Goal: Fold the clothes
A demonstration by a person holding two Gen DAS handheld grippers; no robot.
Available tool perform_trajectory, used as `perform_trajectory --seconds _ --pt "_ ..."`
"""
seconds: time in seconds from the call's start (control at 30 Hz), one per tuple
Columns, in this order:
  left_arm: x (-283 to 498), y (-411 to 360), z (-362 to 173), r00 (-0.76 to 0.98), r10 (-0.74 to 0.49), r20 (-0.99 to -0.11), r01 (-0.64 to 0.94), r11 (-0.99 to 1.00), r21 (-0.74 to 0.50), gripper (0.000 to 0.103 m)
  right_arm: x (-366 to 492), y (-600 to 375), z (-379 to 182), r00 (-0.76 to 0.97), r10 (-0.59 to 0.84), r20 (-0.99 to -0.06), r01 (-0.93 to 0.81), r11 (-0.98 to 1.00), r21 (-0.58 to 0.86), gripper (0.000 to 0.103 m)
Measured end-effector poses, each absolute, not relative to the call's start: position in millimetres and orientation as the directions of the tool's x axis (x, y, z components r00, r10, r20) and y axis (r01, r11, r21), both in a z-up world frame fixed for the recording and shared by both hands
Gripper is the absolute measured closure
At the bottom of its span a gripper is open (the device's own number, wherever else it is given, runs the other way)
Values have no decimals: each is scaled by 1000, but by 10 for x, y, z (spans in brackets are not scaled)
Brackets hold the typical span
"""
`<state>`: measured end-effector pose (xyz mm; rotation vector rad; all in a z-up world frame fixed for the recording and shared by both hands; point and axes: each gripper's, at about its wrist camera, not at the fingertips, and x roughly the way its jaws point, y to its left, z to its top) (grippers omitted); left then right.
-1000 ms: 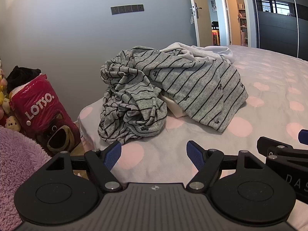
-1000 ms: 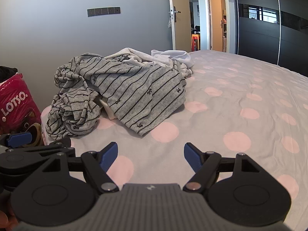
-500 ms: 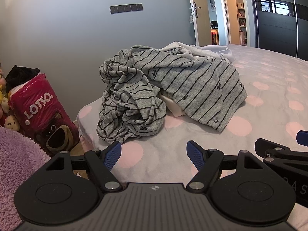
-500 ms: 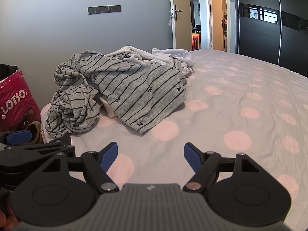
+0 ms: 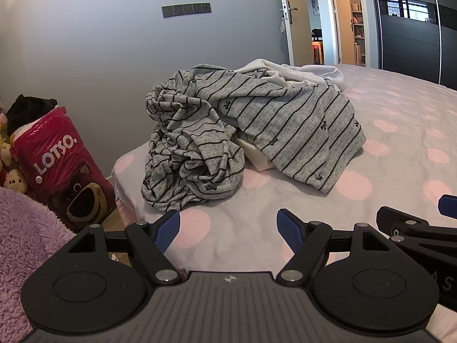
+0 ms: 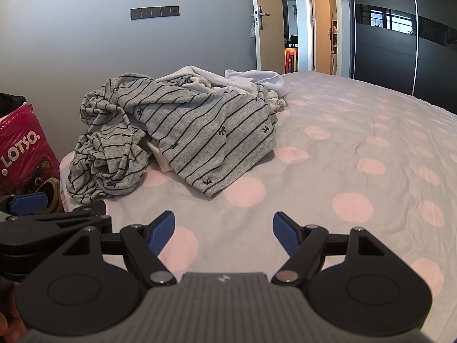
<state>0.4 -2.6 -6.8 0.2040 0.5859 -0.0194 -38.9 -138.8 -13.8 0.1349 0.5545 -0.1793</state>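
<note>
A crumpled grey garment with black stripes and small bows [image 5: 257,125] lies heaped on the bed ahead, over white clothing [image 5: 302,70]. It also shows in the right wrist view [image 6: 188,131], with the white clothing [image 6: 251,78] behind it. My left gripper [image 5: 228,225] is open and empty, short of the heap above the sheet. My right gripper [image 6: 224,224] is open and empty, also short of the heap. Each gripper shows at the edge of the other's view.
The bed has a grey sheet with pink dots [image 6: 357,154]. A red LOTSO bag [image 5: 57,165] and plush toys stand on the floor at the left, beside the bed corner. A grey wall is behind, with an open door [image 6: 297,23] and dark wardrobe at right.
Both grippers have drifted slightly nearer the clothes heap. Both stay open and empty.
</note>
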Motion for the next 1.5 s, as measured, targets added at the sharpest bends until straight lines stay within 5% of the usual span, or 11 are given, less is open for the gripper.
perform_trajectory --seconds 0.83,1.3,1.4,1.5 --pt "758 27 118 784 20 -620 110 979 170 33 295 -1549 -101 808 -85 -583 147 987 60 25" --pt "1744 118 -412 757 82 -649 70 976 205 40 1578 -1462 -786 701 -63 -711 119 992 30 26" --pt "1823 130 -455 751 93 -654 50 979 196 53 1730 -1434 -861 695 -93 -713 129 992 -4 43" --pt "1874 189 -443 737 74 -671 33 989 144 79 1815 -1441 -862 682 -112 -722 142 990 -20 78"
